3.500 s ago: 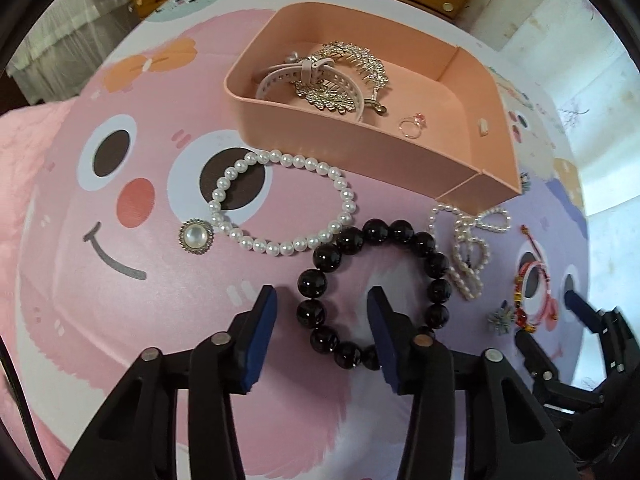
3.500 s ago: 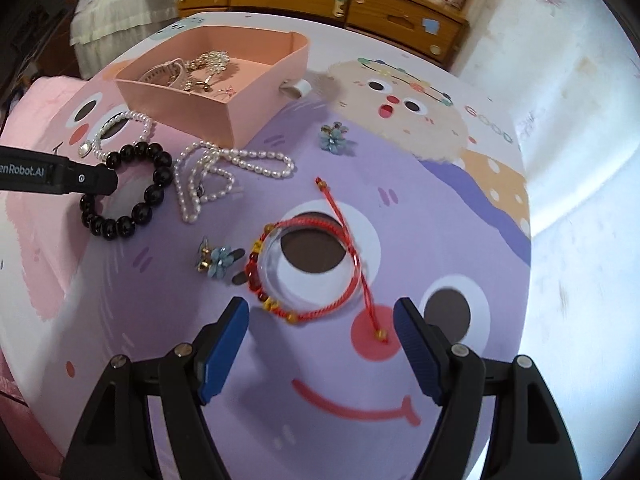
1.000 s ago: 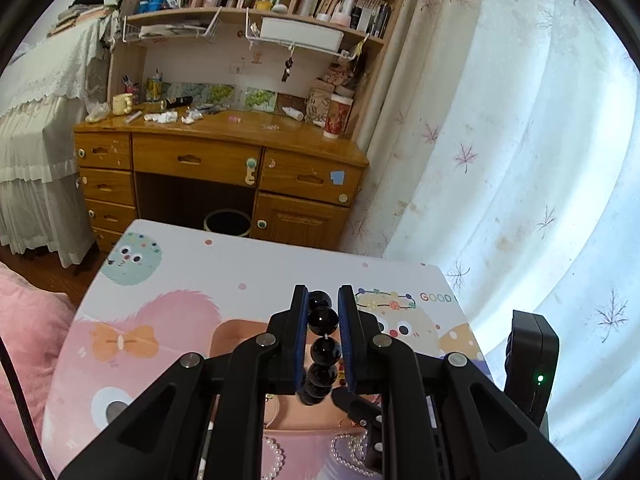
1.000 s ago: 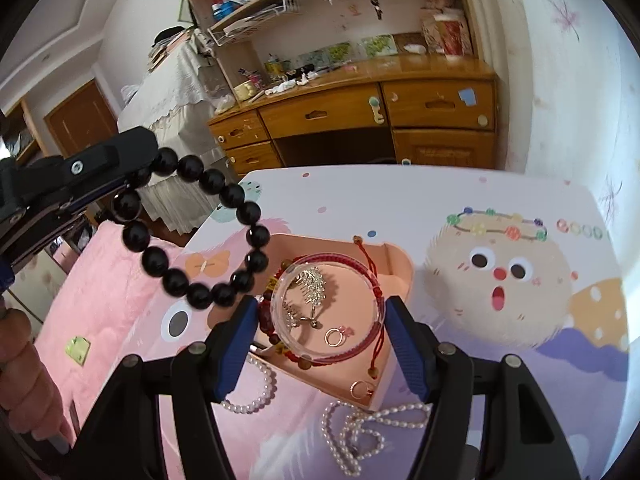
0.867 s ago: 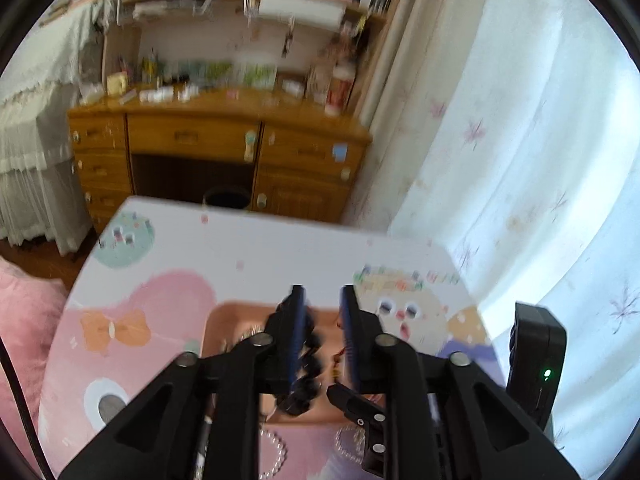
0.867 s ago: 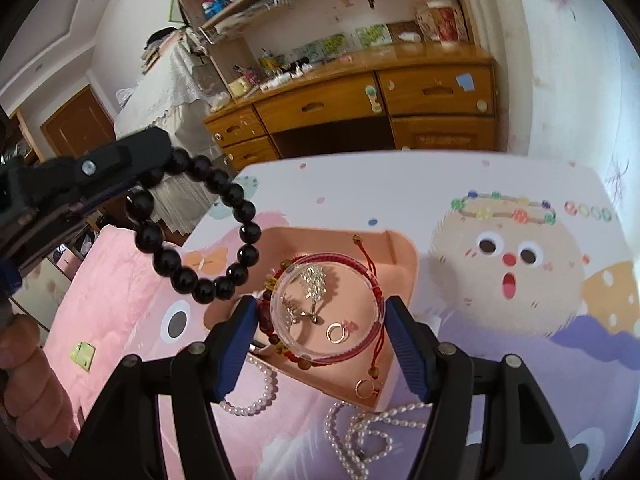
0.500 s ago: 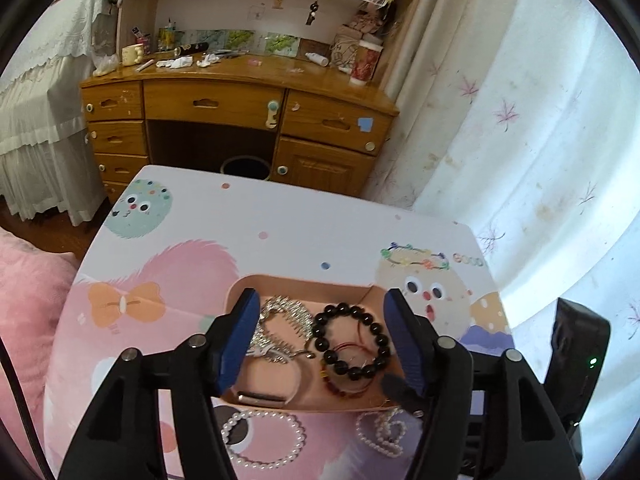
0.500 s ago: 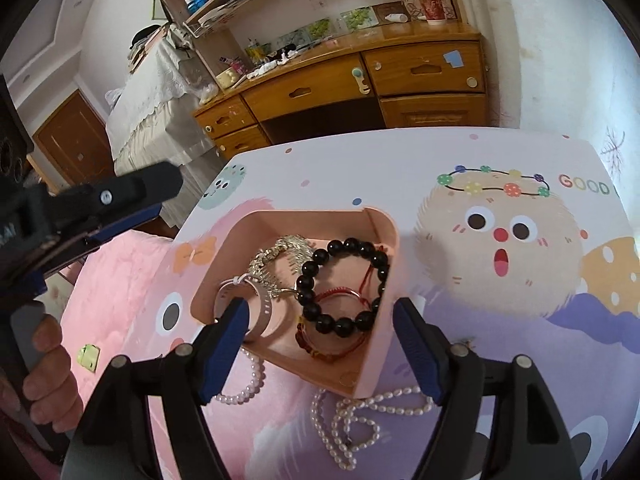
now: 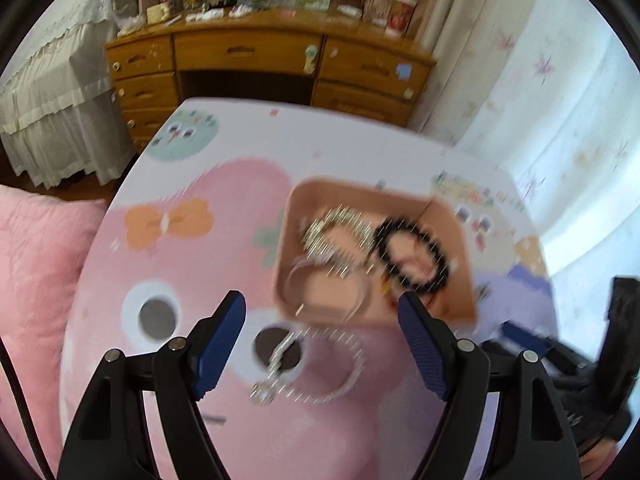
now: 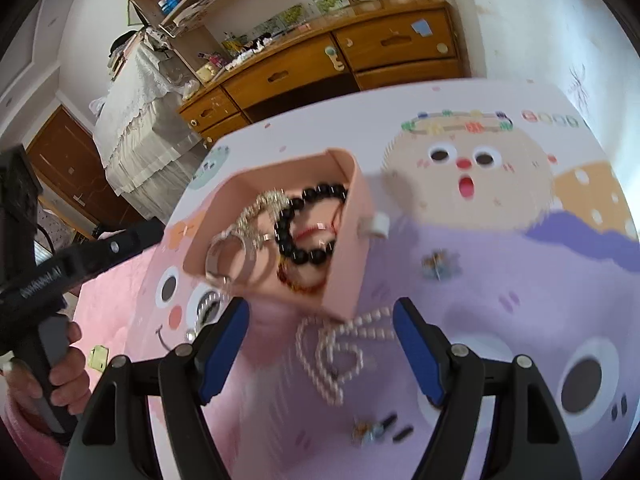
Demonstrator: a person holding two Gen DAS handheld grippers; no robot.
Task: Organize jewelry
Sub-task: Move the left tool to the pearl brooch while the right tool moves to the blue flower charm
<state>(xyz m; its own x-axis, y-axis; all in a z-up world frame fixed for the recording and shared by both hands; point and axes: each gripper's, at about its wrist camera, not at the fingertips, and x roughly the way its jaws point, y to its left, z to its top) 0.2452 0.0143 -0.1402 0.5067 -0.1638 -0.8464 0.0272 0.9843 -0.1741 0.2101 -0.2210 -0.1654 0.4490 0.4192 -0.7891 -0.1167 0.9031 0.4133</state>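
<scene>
1. The left gripper, a second ago clenched on the black bead bracelet, has just been opening and now stands released, nothing between its jaws.
2. That bracelet now lies in the pink tray, beyond the jaws.
3. The right gripper is spread wide and empty, with the pearl necklace between its jaws on the table.
4. The red string bracelet lies in the tray too.

The right gripper is hovering with jaws wide — a pearl necklace lying between them, the pink tray just ahead.
</scene>
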